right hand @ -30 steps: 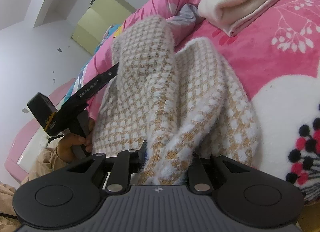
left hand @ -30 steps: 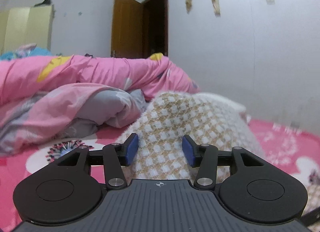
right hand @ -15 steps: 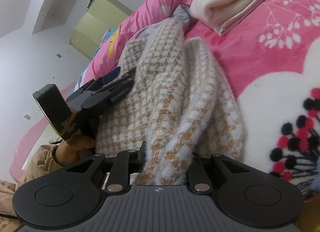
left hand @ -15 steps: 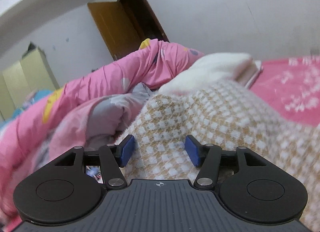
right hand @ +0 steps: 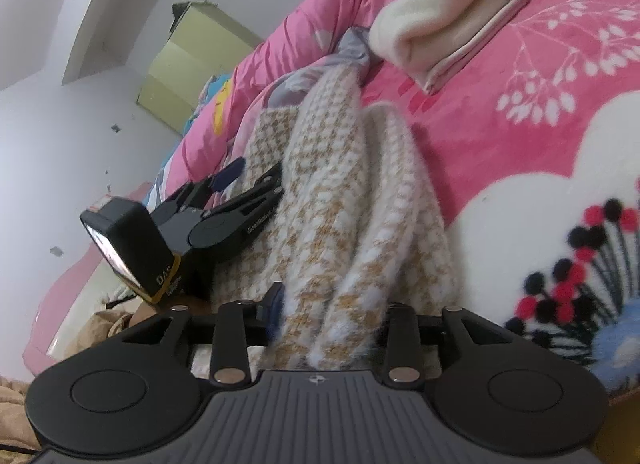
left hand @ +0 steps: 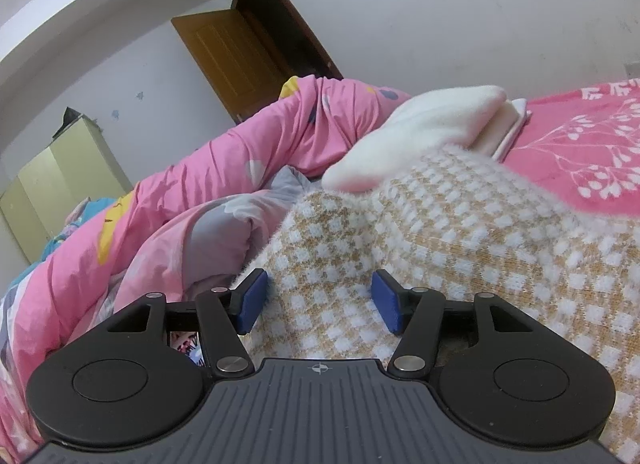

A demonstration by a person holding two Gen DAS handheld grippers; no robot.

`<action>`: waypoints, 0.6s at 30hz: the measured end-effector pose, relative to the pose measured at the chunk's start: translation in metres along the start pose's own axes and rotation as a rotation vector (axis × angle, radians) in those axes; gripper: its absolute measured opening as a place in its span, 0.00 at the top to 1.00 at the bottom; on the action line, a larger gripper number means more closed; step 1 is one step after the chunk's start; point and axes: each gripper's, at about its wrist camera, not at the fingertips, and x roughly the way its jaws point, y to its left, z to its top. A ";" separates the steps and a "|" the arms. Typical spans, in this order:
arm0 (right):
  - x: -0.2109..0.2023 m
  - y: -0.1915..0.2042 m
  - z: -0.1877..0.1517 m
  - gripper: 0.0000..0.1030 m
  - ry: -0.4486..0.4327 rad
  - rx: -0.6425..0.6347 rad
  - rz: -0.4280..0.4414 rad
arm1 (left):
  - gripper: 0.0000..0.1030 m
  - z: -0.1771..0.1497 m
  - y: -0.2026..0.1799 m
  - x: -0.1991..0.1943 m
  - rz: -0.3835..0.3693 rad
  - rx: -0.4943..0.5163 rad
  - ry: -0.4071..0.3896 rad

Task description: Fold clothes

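While bunched lengthwise, fuzzy tan-and-white checked knit sweater (right hand: 360,200), plush pink blanket (right hand: 520,112).

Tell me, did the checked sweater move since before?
Yes. In the right wrist view the checked sweater has sunk from upright toward the pink bed cover.

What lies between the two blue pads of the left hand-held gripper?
The checked sweater fills the gap between the pads; the left wrist view shows it.

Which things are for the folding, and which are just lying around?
For the folding:
- checked sweater
- left hand-held gripper, open
- right hand-held gripper, jaws opening, sweater between them
- folded cream garment, apparently already done

Just lying around:
- pink quilt
- flowered pink bedspread
- yellow-green wardrobe
- brown door
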 end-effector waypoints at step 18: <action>0.045 -0.024 0.075 0.56 0.060 -0.022 0.064 | 0.42 -0.002 0.008 0.000 0.000 -0.046 -0.009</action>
